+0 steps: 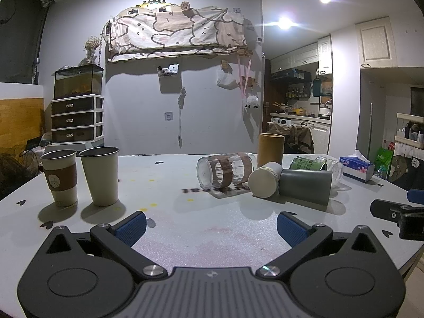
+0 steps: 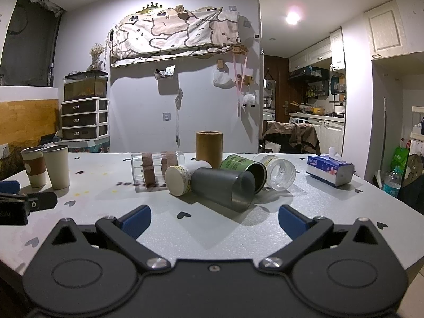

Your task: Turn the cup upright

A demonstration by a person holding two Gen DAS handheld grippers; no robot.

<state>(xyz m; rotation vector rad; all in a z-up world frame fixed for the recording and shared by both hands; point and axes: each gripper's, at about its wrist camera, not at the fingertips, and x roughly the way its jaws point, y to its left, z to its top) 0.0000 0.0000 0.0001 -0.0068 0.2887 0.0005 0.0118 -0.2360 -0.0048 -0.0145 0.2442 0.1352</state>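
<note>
Several cups lie on their sides in a pile on the white table (image 2: 212,233): a grey cup (image 2: 222,188) (image 1: 304,186), a cream cup (image 2: 179,176) (image 1: 265,181), a green can-like cup (image 2: 242,167) (image 1: 308,163), a clear cup (image 2: 279,169), and a clear cup with brown bands (image 2: 155,169) (image 1: 225,171). A tan tube cup (image 2: 209,145) (image 1: 270,149) stands upright behind them. My left gripper (image 1: 210,226) is open and empty, short of the pile. My right gripper (image 2: 214,221) is open and empty, just before the grey cup.
Two paper cups stand upright at the table's left, one with a brown sleeve (image 1: 61,177) and one plain (image 1: 102,176). A blue tissue pack (image 2: 330,169) lies at the right. The other gripper shows at each view's edge, the right gripper (image 1: 397,214) and the left gripper (image 2: 23,204).
</note>
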